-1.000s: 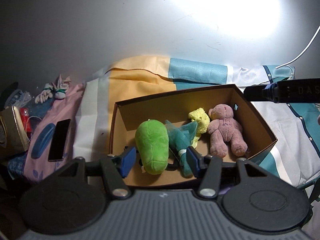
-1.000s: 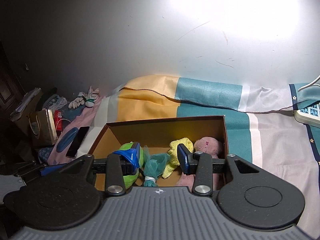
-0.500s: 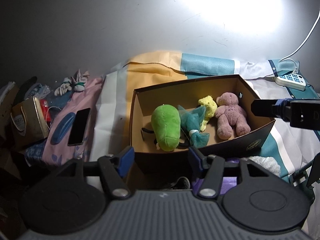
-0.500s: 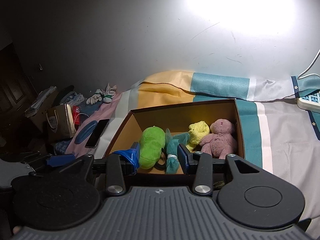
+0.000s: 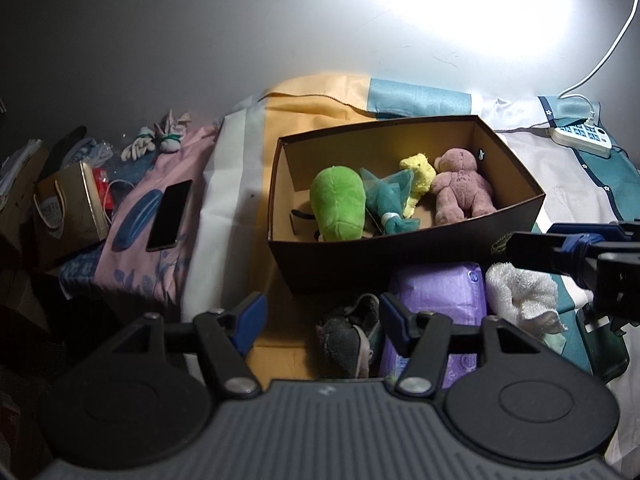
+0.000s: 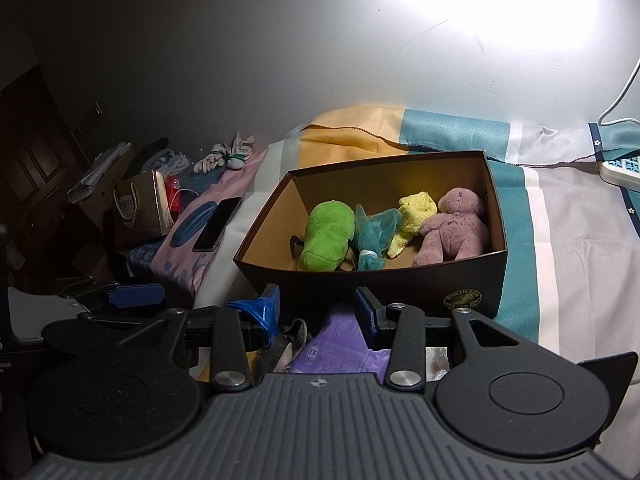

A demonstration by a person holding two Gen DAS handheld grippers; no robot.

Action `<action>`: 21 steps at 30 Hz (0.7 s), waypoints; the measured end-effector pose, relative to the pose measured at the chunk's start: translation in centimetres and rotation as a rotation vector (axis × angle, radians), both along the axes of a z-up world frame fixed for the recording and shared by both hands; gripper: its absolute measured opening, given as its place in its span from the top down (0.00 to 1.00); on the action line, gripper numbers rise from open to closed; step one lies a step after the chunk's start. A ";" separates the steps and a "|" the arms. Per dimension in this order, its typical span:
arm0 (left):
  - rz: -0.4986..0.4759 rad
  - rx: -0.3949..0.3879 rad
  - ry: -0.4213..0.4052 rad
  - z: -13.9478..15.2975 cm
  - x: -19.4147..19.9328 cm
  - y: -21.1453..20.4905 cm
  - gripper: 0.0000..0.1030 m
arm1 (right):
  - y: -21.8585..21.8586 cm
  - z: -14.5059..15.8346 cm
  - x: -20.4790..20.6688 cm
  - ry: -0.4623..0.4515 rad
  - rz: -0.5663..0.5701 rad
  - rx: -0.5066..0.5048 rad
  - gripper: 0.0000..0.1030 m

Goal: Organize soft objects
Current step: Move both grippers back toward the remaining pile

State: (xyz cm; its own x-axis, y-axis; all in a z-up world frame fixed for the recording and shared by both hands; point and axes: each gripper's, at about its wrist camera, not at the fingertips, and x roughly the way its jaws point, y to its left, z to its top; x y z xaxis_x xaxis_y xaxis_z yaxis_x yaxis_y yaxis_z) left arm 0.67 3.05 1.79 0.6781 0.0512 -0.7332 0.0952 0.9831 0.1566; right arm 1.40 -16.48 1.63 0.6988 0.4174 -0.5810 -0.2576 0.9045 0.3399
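Four soft toys are seen in the brown box [image 5: 404, 256] at frame centre: green plush [image 5: 339, 208], teal net [image 5: 386, 200], yellow toy [image 5: 418, 182], pink bear [image 5: 460, 192]. Both the left tongs [image 5: 320, 320] and right tongs [image 6: 316, 314] are held open, empty, below the box.

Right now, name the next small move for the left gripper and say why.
Probably lower the open left gripper onto the grey plush between its fingers: it lies outside the box, which already holds four toys.
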 end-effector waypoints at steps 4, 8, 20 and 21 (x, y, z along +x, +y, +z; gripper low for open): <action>-0.004 0.000 0.013 -0.5 -0.9 0.1 0.41 | 0.4 -0.3 -1.3 0.008 0.019 0.002 0.76; -0.003 -0.001 0.032 -1.1 -1.6 0.3 0.41 | 0.6 -0.8 -2.4 0.020 0.019 0.008 0.76; -0.012 -0.033 0.083 -3.0 -4.0 1.4 0.41 | 0.5 -2.9 -4.9 0.085 0.025 0.034 0.76; -0.017 -0.039 0.085 -3.1 -4.2 1.5 0.41 | 0.5 -3.2 -5.1 0.094 0.026 0.036 0.76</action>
State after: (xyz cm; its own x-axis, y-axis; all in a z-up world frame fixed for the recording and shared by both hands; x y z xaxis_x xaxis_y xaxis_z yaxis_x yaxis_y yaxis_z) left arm -3.56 4.56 -1.33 0.6140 0.0106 -0.7892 0.1228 0.9864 0.1088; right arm -3.68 -15.99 -1.56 0.6305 0.4564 -0.6278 -0.2464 0.8847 0.3958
